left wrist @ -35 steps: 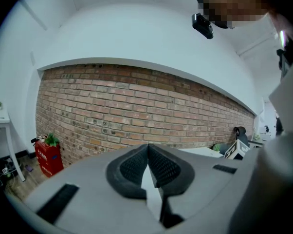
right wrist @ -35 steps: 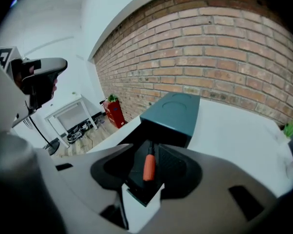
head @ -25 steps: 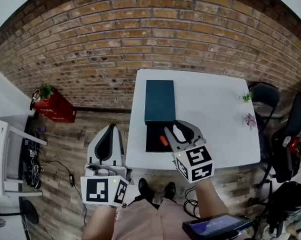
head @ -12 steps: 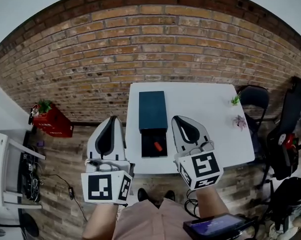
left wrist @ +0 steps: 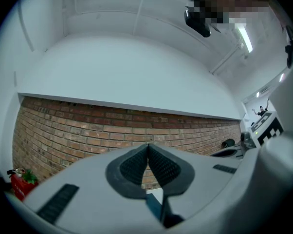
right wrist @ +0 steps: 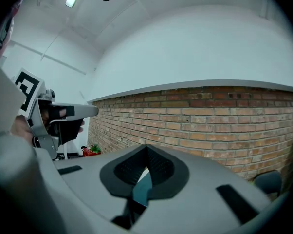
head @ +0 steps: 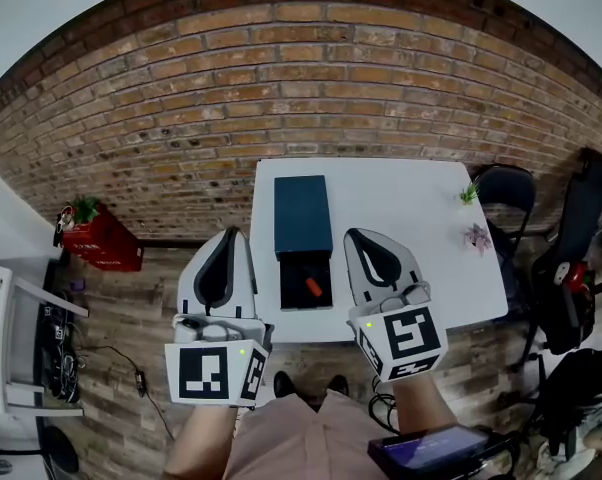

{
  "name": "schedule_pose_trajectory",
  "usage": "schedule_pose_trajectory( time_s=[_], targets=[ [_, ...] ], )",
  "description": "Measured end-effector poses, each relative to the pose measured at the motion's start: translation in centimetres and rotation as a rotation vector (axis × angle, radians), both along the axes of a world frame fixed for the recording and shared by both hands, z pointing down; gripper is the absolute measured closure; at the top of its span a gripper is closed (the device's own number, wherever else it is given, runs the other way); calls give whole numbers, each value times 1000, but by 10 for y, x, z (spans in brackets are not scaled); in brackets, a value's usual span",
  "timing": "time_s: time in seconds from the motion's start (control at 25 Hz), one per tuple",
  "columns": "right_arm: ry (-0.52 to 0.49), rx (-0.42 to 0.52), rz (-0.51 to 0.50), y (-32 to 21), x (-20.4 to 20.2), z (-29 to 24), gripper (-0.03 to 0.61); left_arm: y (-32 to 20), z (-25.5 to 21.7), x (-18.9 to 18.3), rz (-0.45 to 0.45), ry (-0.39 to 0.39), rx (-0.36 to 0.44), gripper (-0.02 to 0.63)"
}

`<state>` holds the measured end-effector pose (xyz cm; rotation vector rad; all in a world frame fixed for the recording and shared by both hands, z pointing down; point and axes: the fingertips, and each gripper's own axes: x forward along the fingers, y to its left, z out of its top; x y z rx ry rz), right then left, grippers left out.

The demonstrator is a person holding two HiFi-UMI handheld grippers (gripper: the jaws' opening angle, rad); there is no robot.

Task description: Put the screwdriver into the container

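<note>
Your right gripper (head: 359, 240) is fully closed and holds nothing, and so is your left gripper (head: 231, 236), both at lower centre. The screwdriver (head: 312, 287) lies inside the container (head: 293, 273) on the bench (head: 401, 208); the task looks finished.

It looks like an office or lab room: a bare brick wall (head: 311, 78), a wood-plank floor (head: 131, 298), a white table (head: 411, 218) against the wall, a black office chair (head: 506, 193) by its right edge, and a white rack (head: 21, 338) with cables (head: 66, 340).
</note>
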<state>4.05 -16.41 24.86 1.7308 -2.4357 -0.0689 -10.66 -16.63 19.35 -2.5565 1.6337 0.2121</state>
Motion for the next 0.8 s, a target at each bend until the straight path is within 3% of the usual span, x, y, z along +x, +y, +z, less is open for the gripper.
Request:
schedule_pose_trajectory(
  time_s=[0.8],
  targets=[
    [18,5,-4,-4,-11,0,580,-4,5,-3,21,4,-5,601]
  ],
)
